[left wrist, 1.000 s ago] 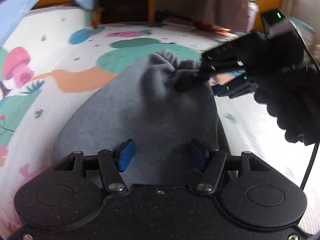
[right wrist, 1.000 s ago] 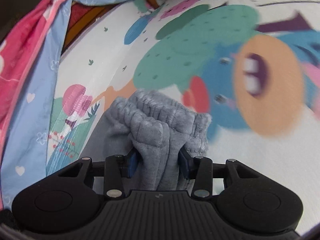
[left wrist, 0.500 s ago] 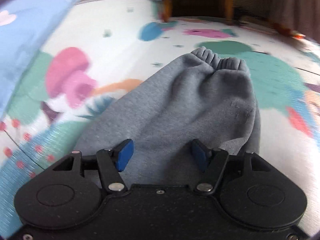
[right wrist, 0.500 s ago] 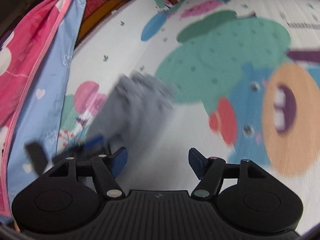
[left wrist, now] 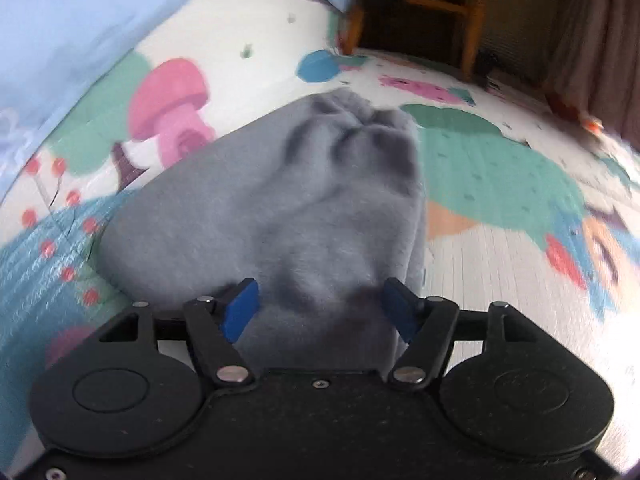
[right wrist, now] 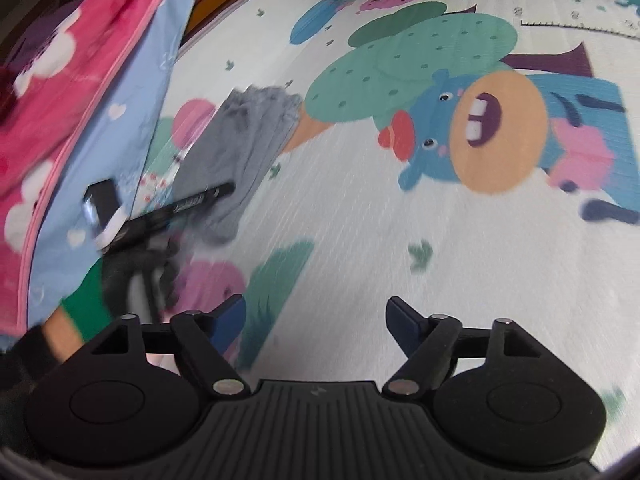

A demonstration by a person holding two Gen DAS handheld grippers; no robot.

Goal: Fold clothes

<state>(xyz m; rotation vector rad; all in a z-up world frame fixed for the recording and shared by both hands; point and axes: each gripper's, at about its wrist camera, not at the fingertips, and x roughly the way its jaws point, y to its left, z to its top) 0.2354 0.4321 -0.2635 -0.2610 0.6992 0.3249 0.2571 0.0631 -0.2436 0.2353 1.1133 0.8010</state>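
The right gripper (right wrist: 314, 322) has just opened wide and empty, so the grey pants (left wrist: 280, 216) need another fold.

Folded grey sweatpants (left wrist: 280, 208) lie on the mat.

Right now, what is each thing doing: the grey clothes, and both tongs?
Grey clothes: folded, lying on the play mat, held by nothing.
Left tongs: open, just above the clothes' near end.
Right tongs: open, just widened, empty, over bare mat.
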